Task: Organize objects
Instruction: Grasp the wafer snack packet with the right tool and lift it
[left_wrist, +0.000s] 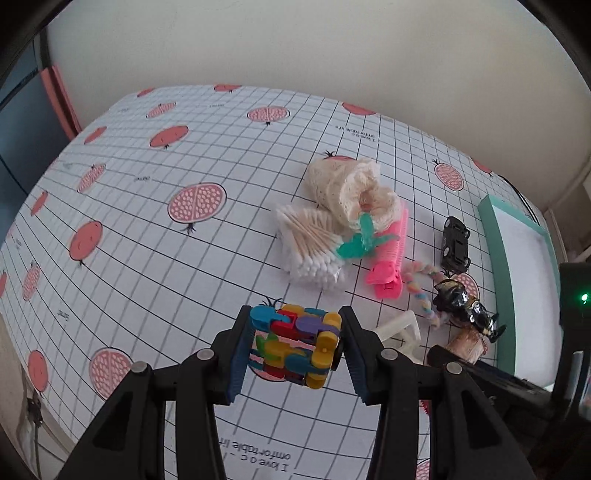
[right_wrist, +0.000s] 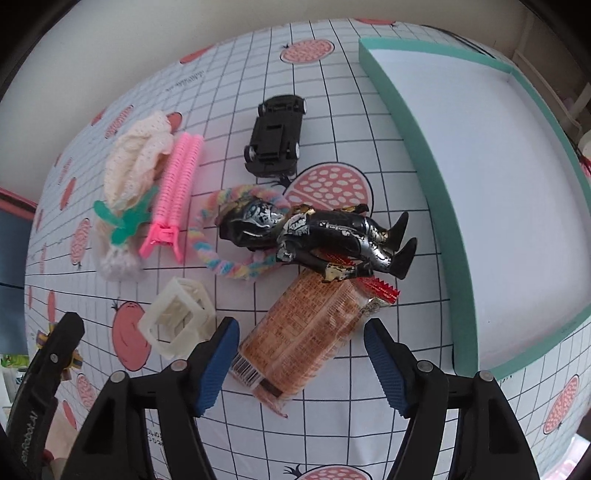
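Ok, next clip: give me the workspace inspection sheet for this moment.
Surface: gridded pomegranate-print tablecloth.
Job's things: colourful block toy; snack packet under black figure; toy car; pink hair clip; cotton swabs; teal-rimmed box, inside bare.
Clutter: nothing seen.
Grippers: left tool shut on block toy; right tool open around packet.
Cables: nothing seen.
Surroundings: pale wall.
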